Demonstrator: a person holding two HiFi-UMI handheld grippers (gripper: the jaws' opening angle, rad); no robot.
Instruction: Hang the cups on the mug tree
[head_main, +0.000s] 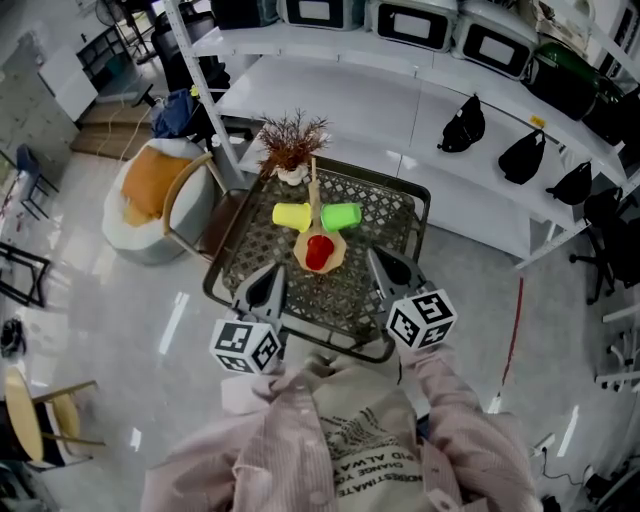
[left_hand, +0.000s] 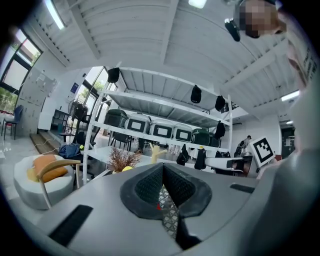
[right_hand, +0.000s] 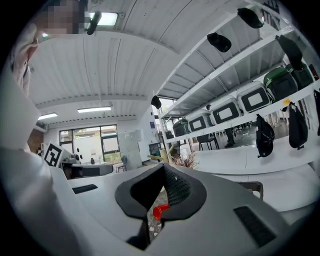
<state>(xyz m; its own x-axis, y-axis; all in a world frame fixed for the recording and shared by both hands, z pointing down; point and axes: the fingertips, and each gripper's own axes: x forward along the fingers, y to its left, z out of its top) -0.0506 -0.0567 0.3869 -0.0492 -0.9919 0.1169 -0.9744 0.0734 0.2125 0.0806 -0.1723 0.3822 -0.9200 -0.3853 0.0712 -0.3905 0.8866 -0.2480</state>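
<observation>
A dark metal counter with a lattice top (head_main: 375, 215) carried a pale wooden mug tree (head_main: 313, 190) with a slim upright pole and a round base. A bright yellow plastic cup (head_main: 291, 215) sat against the left side of the pole and a light green plastic cup (head_main: 341, 216) against the right side. Both lay on their sides at the same height, apparently on pegs. A red plastic cup (head_main: 319, 251) showed over the tree's round base on the near side of the pole. Whether it hung from a low peg or rested on the base could not be told. Behind the tree stood a dried brown twig plant in a small white pot (head_main: 291, 148).

The left hand-held gripper (head_main: 268, 287) was over the near left part of the counter and the right hand-held gripper (head_main: 386, 266) over the near right part. Both were well short of the cups and pointed roughly level toward the tree. In the left gripper view its dark ribbed pads were clenched tip to tip with nothing caught between them. The right one was likewise clenched and empty. A sliver of the red cup (right_hand: 160, 211) showed beyond its pads, not gripped.

A rounded white chair with an orange cushion (head_main: 150, 190) stood on the floor left of the counter.
</observation>
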